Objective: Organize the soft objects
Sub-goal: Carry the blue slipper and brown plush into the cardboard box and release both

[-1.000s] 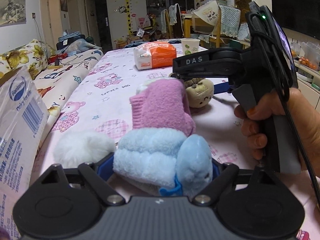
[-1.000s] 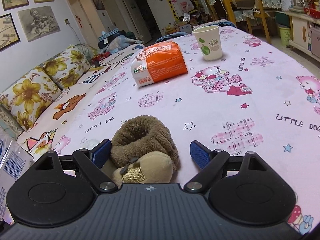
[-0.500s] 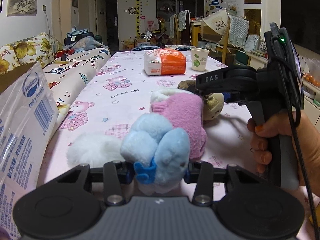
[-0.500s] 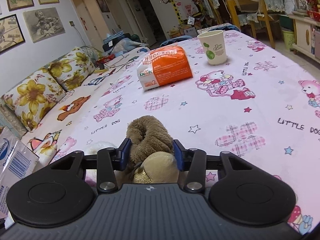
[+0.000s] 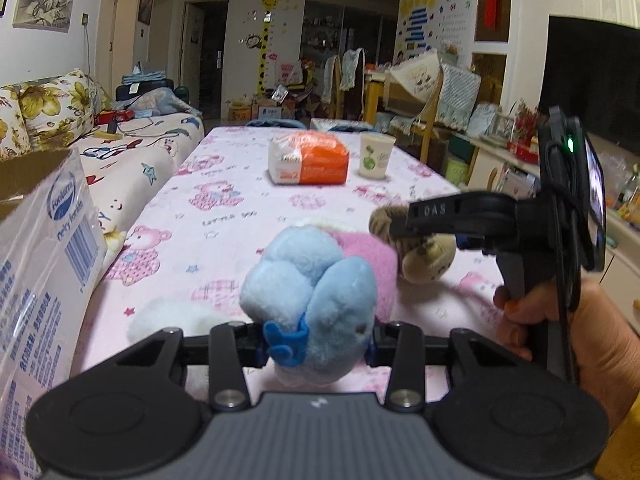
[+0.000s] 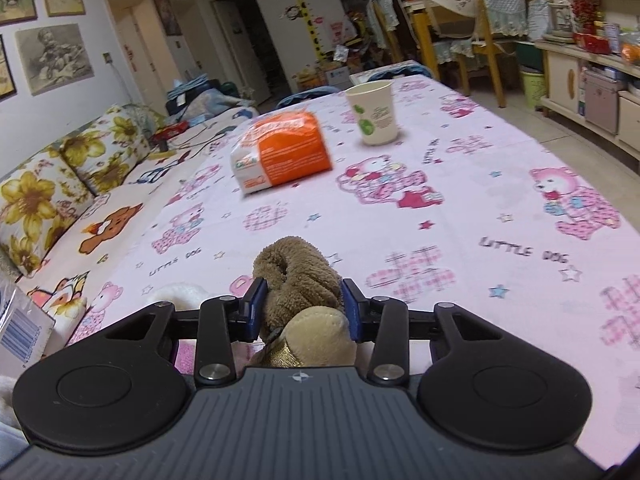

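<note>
Left gripper point(image 5: 316, 346) clenched on fluffy pale-blue plush point(image 5: 310, 296) | right gripper point(image 6: 301, 312) grasping brown furry plush point(image 6: 298, 280)

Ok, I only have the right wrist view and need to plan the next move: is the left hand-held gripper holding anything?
Observer: Yes, the left hand-held gripper is shut on a blue plush.
Operator: Anything else soft near it?
Observer: A pink sock lies just behind the blue plush.
Operator: All I get beside my brown plush is a white scrap. What is it?
Observer: A white fluffy ball on the tablecloth, left of the blue plush.
Operator: Is there a container to drop things in?
Observer: A cardboard box wrapped in printed plastic stands at the left edge.
</note>
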A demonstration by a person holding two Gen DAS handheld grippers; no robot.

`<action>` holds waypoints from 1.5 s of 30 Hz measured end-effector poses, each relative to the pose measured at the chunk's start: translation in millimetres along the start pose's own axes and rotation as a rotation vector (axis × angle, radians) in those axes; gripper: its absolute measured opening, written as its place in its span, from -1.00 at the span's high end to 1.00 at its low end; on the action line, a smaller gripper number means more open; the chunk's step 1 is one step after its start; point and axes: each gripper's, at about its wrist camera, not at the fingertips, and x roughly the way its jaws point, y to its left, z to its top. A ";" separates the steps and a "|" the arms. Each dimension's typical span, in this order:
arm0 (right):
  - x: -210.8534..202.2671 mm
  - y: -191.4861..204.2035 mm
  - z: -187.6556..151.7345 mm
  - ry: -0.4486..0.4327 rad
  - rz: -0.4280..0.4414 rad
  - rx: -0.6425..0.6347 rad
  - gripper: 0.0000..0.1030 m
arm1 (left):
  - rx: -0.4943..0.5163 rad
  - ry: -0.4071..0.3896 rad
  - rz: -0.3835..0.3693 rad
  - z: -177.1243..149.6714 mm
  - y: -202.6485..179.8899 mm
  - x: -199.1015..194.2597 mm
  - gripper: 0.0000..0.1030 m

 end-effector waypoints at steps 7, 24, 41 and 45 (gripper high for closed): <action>-12.4 -10.5 -2.0 -0.009 -0.023 0.053 0.05 | -0.025 -0.057 -0.017 9.0 5.0 -11.0 0.22; -45.7 -1.2 -12.1 -0.010 0.068 0.184 0.05 | -0.104 -0.158 0.002 27.9 30.0 -35.2 0.22; -54.8 92.9 3.8 -0.025 0.323 0.076 0.05 | -0.274 -0.308 0.125 39.8 84.5 -75.6 0.20; -38.4 124.8 10.5 -0.009 0.387 0.036 0.04 | -0.335 -0.350 0.192 40.6 101.0 -86.5 0.20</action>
